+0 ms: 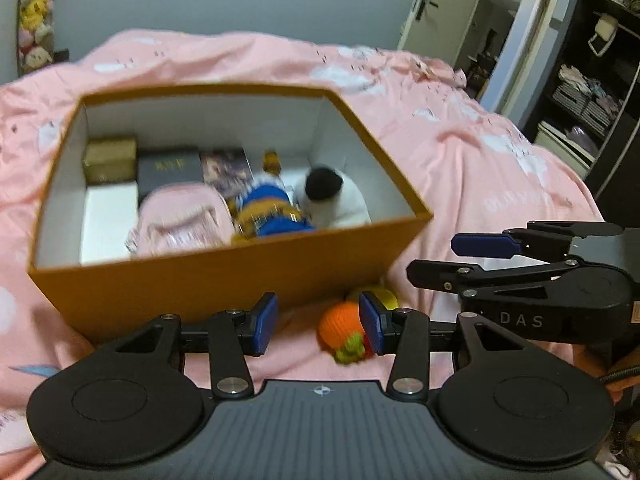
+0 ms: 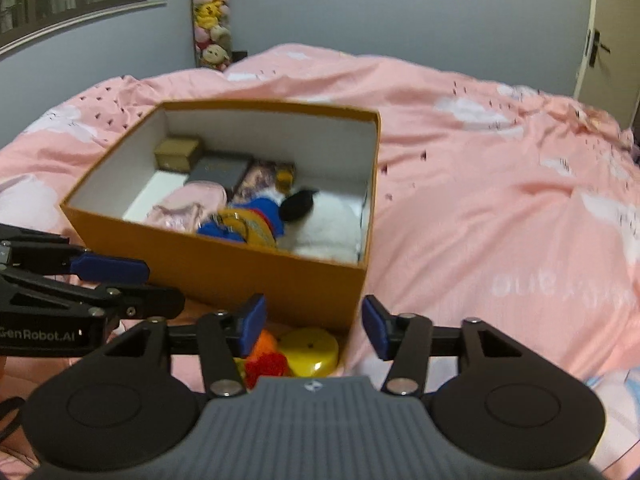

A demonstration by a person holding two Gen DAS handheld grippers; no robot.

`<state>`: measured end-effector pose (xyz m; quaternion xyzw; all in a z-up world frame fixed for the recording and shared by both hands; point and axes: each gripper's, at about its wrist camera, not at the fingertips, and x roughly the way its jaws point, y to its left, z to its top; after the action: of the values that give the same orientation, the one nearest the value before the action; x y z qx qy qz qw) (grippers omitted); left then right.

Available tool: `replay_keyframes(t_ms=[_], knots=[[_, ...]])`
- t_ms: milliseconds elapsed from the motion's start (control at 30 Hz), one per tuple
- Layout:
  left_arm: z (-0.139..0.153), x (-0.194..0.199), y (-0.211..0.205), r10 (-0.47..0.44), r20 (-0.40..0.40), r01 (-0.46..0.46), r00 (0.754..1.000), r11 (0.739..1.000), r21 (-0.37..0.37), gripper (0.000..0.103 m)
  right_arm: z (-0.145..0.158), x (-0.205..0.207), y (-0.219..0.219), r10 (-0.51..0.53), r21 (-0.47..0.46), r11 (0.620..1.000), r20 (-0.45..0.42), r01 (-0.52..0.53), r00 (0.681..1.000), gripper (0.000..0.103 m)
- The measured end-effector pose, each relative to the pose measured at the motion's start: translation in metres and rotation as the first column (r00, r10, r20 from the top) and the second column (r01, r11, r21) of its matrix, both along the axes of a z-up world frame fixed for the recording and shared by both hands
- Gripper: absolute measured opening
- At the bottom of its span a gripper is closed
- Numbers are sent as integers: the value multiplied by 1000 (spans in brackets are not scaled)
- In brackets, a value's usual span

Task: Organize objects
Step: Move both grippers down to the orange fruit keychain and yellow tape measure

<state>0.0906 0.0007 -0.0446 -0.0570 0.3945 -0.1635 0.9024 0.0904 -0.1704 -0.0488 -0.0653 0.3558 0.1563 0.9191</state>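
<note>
Grippers first: left gripper [image 1: 318, 326] hangs low over the pink bedspread [image 1: 460, 160], jaws spread wide w/ nothing between the blue pads, though the right pad overlaps the orange knitted toy [image 1: 340, 328] in view; can't tell if it touches. Right gripper [image 2: 314, 330] is also wide apart, empty, nothing pinched. Seen from the left wrist cam it sits just beside the left one, off to the right side, its fingers pointing left across the bed.

Orange cardboard box [image 1: 224, 280] sits on the bedspread, lid off, white inside. In it, back left corner: small tan box [image 1: 110, 160]; next to that a dark book [image 1: 170, 170] and a printed purple card or booklet [image 1: 226, 168]. Toward the front: pink fabric bundle [image 1: 180, 216], blue-and-yellow plush [image 1: 268, 212], then a white plush w/ a black patch [image 1: 332, 196] at the right end. Blurry, so details are soft.

Outside the box, just against its near wall, lie the orange knitted toy and a yellow round container [image 2: 310, 350], side by side on the bedspread, both below the grippers. Red bit [image 2: 266, 366] shows beside the orange toy from the right wrist cam.
</note>
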Motion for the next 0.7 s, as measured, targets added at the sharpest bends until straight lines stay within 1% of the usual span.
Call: replay_keyframes(t_ms=[67, 167, 233, 300, 367, 433, 467, 633, 700], knots=[[-7, 3, -1, -13, -33, 13, 999, 1000, -8, 52, -8, -1, -1, -12, 9, 1000, -19, 13, 1000, 58], [-15, 4, -2, -18, -54, 17, 998, 1000, -12, 52, -19, -3, -2, -24, 5, 1000, -25, 25, 999, 64], [-20, 5, -4, -19, -63, 19, 998, 1000, 3, 52, -24, -4, -2, -27, 9, 1000, -24, 28, 999, 66], [-25, 4, -6, -20, -72, 22, 997, 1000, 19, 52, -28, -3, -3, -26, 23, 999, -38, 26, 999, 73], [-30, 4, -7, -27, -80, 29, 996, 999, 24, 57, -30, -2, -4, -31, 26, 999, -40, 32, 999, 73], [-33, 5, -9, -34, -80, 36, 996, 999, 26, 62, -33, -2, -6, -46, 27, 999, -42, 47, 998, 72], [-34, 5, -10, -38, -75, 40, 996, 999, 27, 63, -35, -1, -8, -57, 30, 998, -46, 59, 997, 70], [-40, 8, -17, -69, -81, 71, 994, 997, 26, 65, -40, 3, -13, -80, 43, 996, -52, 82, 995, 62], [-43, 10, -20, -75, -82, 77, 994, 997, 15, 65, -41, 3, -15, -85, 47, 995, -51, 88, 995, 55]])
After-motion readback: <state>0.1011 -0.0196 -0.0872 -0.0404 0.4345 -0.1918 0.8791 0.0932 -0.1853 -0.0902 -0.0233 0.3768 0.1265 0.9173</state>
